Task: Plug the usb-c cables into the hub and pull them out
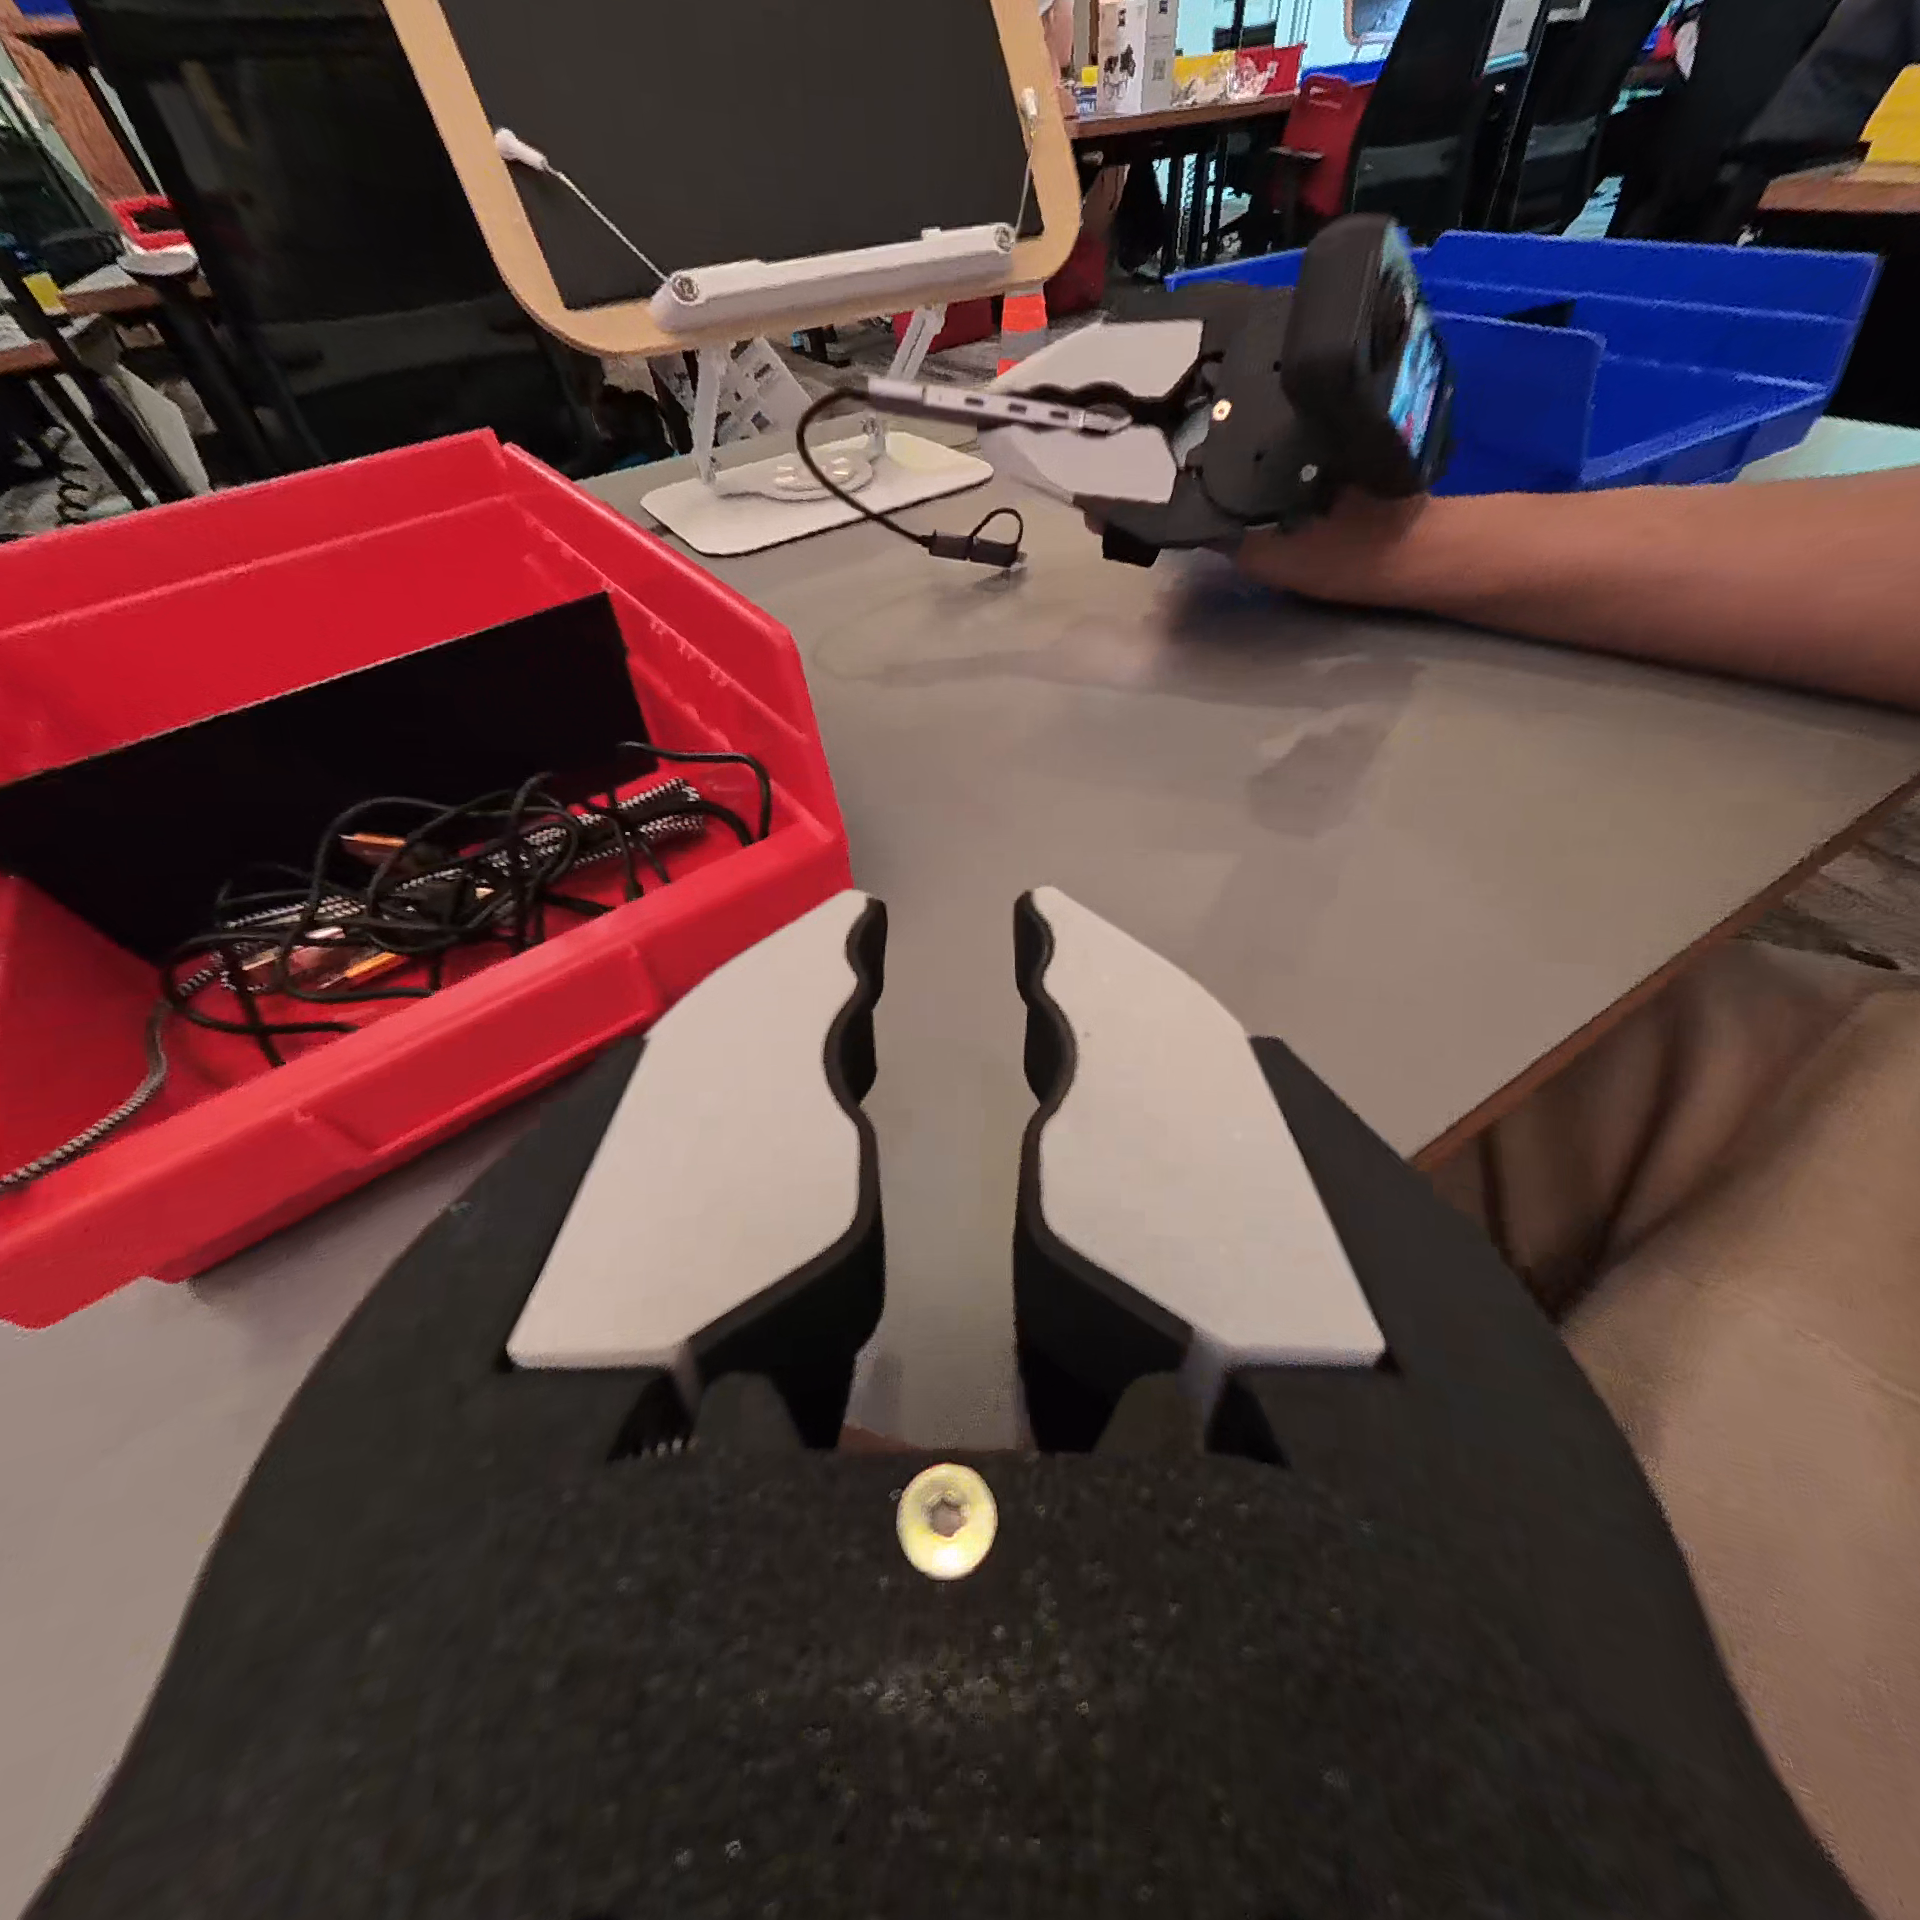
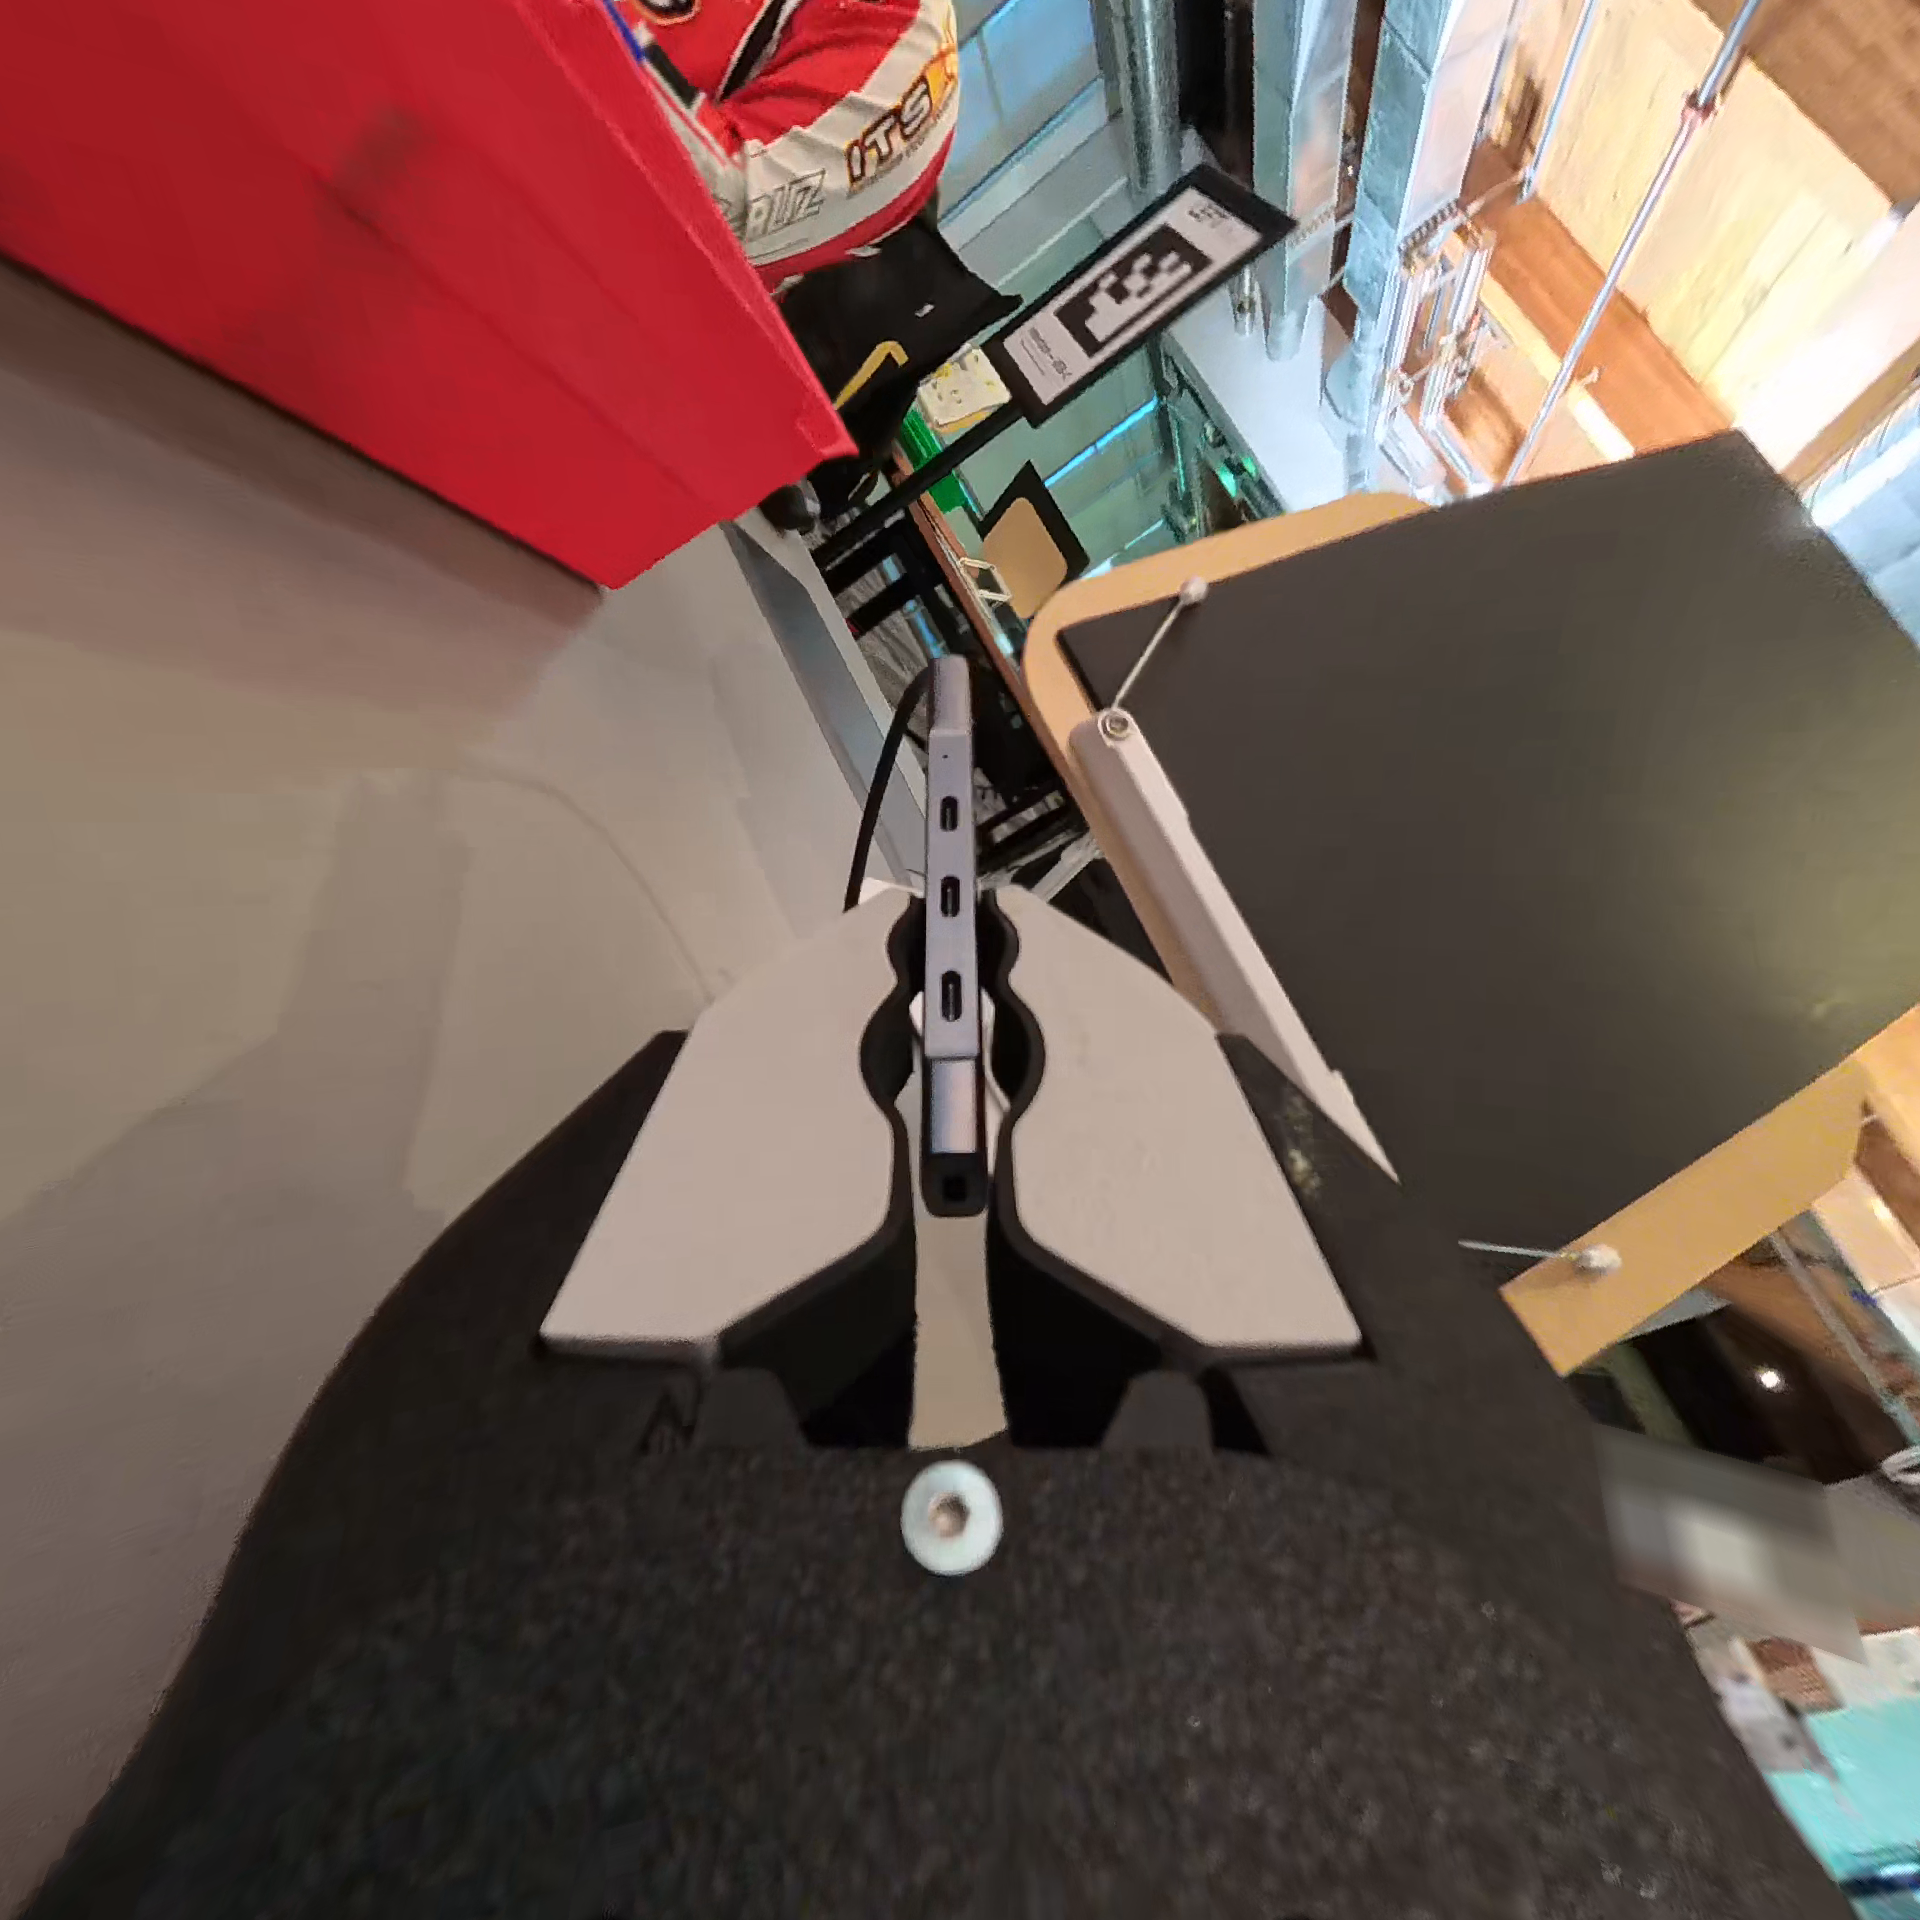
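Right now your right gripper (image 2: 954,935) is clamped on the grey hub (image 2: 951,935), its fingers (image 2: 1143,1143) pinching the slim body so the row of ports faces the camera. Seen from the left wrist view, the hub (image 1: 987,407) is held off the table (image 1: 1195,779), its black lead (image 1: 831,478) drooping to a plug near the table surface. Your left gripper (image 1: 948,935) hangs parted and empty above the table. Beside it, the usb-c cables (image 1: 436,883) lie tangled in the red bin (image 1: 520,1060).
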A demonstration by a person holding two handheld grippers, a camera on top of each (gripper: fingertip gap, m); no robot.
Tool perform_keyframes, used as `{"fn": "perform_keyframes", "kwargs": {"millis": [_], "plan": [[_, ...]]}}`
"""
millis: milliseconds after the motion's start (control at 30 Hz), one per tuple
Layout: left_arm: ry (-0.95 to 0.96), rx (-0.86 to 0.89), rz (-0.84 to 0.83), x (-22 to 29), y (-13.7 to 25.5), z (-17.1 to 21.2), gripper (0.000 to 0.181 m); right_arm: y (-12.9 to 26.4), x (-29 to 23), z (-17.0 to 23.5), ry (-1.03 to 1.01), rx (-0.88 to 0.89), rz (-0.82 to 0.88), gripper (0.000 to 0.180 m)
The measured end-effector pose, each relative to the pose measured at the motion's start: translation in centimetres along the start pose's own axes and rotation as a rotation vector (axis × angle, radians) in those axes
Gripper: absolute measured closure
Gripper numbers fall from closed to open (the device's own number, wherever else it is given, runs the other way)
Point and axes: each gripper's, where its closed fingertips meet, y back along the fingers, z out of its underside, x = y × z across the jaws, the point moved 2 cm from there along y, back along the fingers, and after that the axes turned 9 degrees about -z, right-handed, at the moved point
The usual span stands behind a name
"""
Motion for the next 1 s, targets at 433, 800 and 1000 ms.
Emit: {"fn": "perform_keyframes", "kwargs": {"millis": [433, 800, 1000], "plan": [[0.156, -0.162, -0.056, -2.3, -1.8, 2.1, 0.155, -0.4, -1.1, 0.1, 0.04, -0.027, -0.045, 0.171], [0.221, -0.073, 0.165, -0.6, -1.9, 0.0, 0.154, -0.4, -0.8, 0.4, 0.011, -0.026, -0.044, 0.171], [-0.056, -0.245, 0.238, -7.7, -7.8, -5.4, 0.15, -0.4, -0.8, 0.4, 0.009, -0.024, -0.047, 0.171]]}}
